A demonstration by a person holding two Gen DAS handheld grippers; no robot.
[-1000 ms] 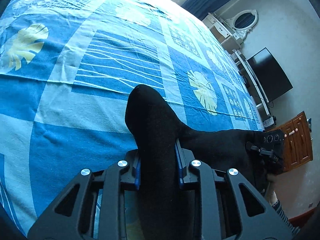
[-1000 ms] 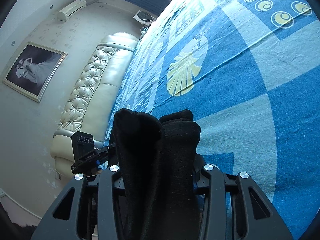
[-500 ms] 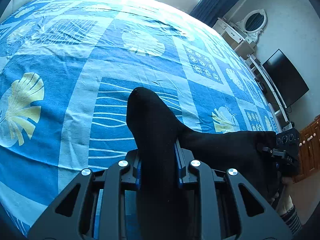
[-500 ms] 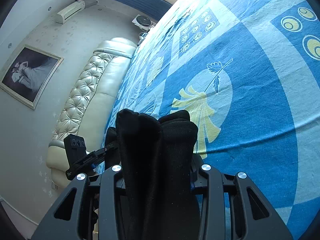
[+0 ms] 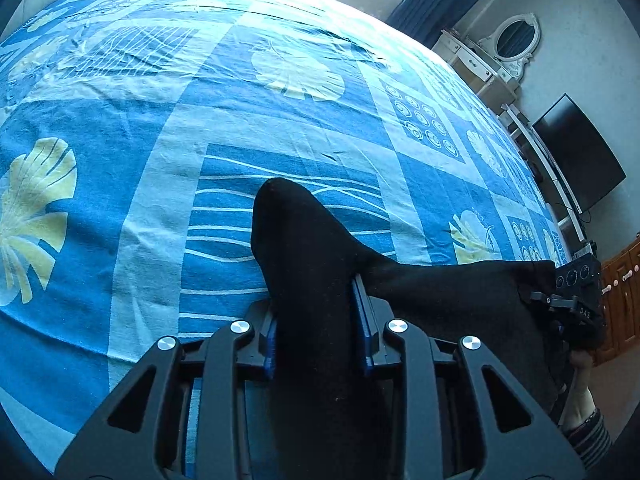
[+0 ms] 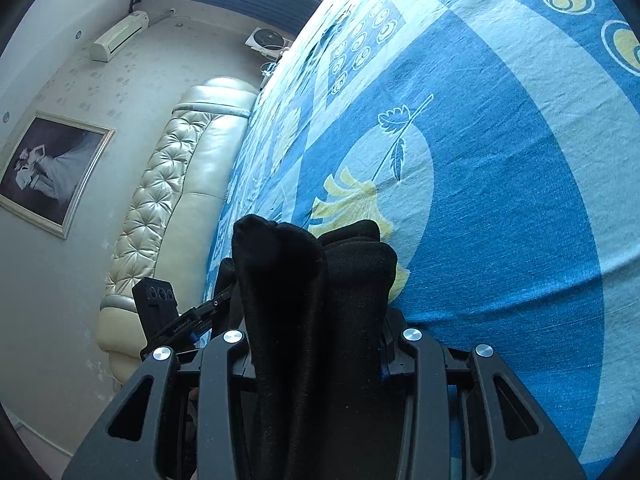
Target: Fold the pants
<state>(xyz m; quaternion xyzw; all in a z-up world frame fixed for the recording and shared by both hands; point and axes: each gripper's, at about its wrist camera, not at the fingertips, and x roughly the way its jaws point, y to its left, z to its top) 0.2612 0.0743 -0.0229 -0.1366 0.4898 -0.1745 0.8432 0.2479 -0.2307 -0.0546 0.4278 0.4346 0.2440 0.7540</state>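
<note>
A bed (image 5: 168, 128) under a blue patterned sheet fills both views. Black pants (image 5: 316, 280) stretch above it, between the grippers. The left hand-held gripper (image 5: 318, 328) clamps one bunched end; the right hand-held gripper (image 6: 316, 344) clamps the other, thicker bunch

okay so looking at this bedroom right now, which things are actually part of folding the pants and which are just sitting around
Part of the job:
- black pants, a bunch clamped in each tool
- left tool, shut on the pants
- right tool, shut on the pants
- blue patterned bedspread, the surface below

Just sitting around:
- television
- oval mirror
- tufted headboard
- framed picture
- air conditioner
</note>
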